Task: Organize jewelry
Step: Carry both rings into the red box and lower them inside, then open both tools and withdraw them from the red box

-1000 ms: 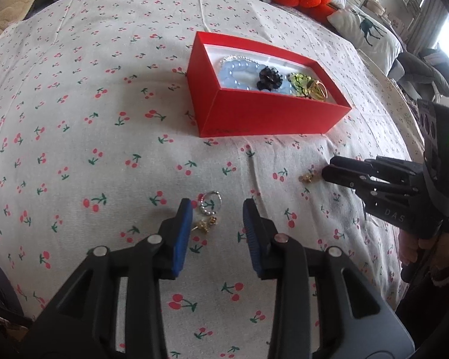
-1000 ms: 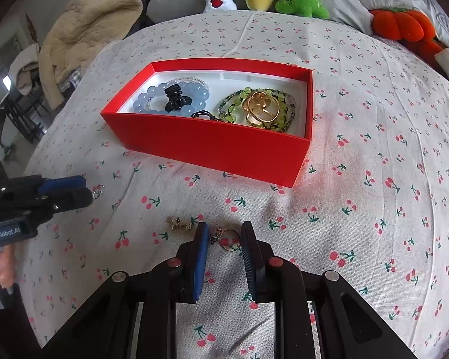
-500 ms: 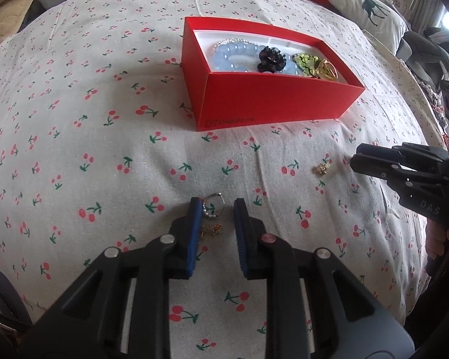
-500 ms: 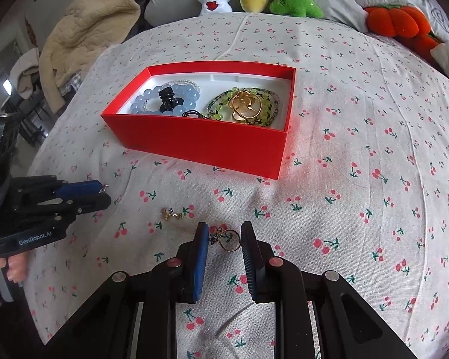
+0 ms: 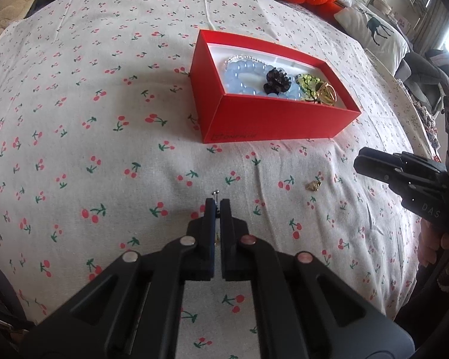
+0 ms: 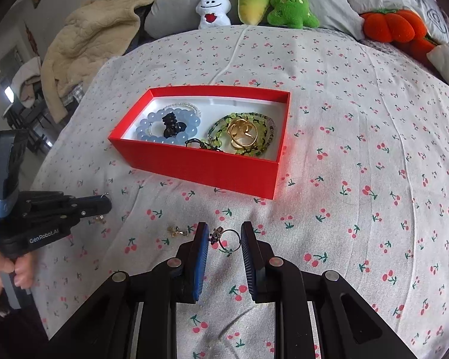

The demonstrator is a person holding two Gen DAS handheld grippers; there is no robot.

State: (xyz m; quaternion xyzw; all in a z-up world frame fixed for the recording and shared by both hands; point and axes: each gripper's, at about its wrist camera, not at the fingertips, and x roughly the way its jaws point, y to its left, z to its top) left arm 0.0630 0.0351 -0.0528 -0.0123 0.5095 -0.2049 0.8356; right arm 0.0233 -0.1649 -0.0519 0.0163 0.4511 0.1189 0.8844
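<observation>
A red box (image 5: 272, 125) (image 6: 194, 164) on the cherry-print bed holds a blue bead bracelet (image 6: 167, 125), a black clip, green beads and gold rings (image 6: 242, 133). My left gripper (image 5: 217, 206) (image 6: 104, 202) is shut on a small silver-and-gold earring; its silver tip (image 5: 215, 192) sticks out and a gold part (image 6: 98, 218) hangs below. My right gripper (image 6: 224, 233) (image 5: 359, 161) is open around a thin ring with a dark charm (image 6: 224, 237) lying on the sheet. A small gold earring (image 5: 313, 185) (image 6: 176, 231) lies loose between the two grippers.
Plush toys (image 6: 254, 3) and an orange pumpkin cushion (image 6: 392, 25) line the far edge of the bed. A beige blanket (image 6: 95, 36) is heaped at the far left. Pillows (image 5: 374, 27) lie at the right.
My left gripper has closed on the earring and raised it off the sheet. My right gripper stays open around the ring, with the box now farther off.
</observation>
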